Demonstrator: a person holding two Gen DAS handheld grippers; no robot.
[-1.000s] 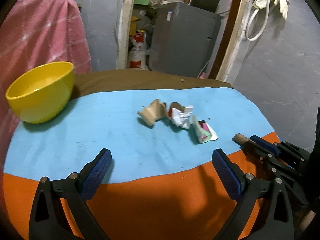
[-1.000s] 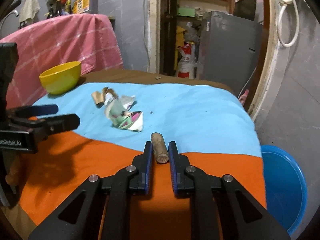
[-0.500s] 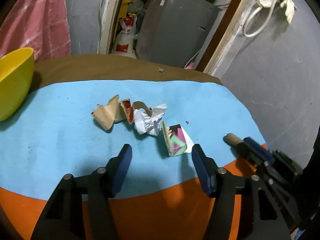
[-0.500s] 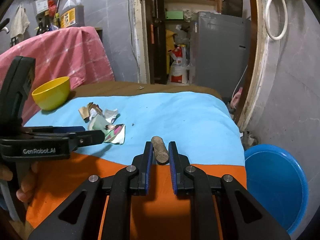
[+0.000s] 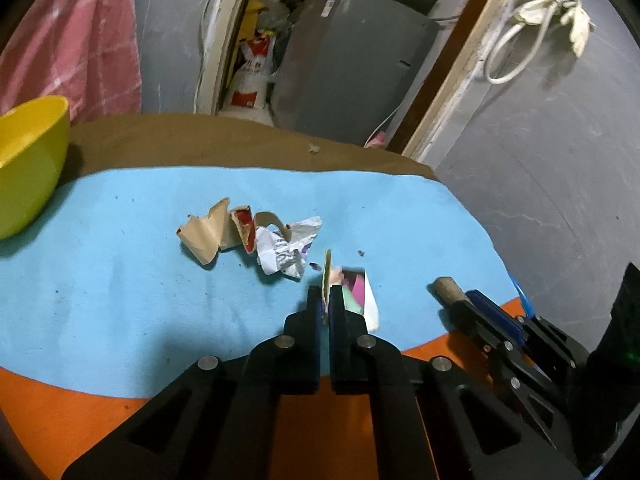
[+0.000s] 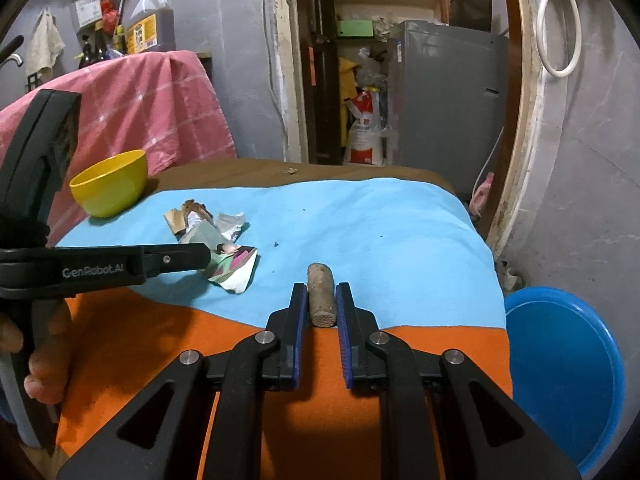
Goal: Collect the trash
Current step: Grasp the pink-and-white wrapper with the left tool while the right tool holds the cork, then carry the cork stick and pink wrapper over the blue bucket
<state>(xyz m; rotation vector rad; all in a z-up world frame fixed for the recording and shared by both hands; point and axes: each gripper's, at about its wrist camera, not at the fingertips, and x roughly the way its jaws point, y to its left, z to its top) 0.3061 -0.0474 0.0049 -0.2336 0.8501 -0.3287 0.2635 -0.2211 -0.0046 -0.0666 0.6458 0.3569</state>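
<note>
Fingers first: we are pinching our left gripper [image 5: 325,294] down on the upright flap of the coloured wrapper [image 5: 362,292], its jaws having just been closing, and the thin card edge is sitting between the pads at the near edge of the blue cloth [image 5: 120,280]. With our right gripper [image 6: 322,304] we are clamping a brown cork-like stub [image 6: 320,292], its far end poking out beyond the fingertips. Both pairs of fingers are narrow and each is holding a piece of trash, low over the table, where the orange cloth [image 6: 160,328] is meeting the blue one.

A little farther on, two more scraps are lying loose on the blue cloth: a crumpled white wrapper [image 5: 288,248] just beyond the coloured one, and a folded brown paper piece [image 5: 208,232] touching it on the left. Nothing is gripping either of them.

Farther left, the yellow bowl [image 6: 110,188] is standing on the table, and we are not seeing any trash inside it from here. Off the right side of the table, lower down, a blue basin [image 6: 568,380] is sitting on the floor; which of the two is meant to take the trash we cannot tell.

We are judging the job as barely begun: two pieces are in hand but none is dropped anywhere, and the white and brown scraps are waiting to be collected afterwards.
</note>
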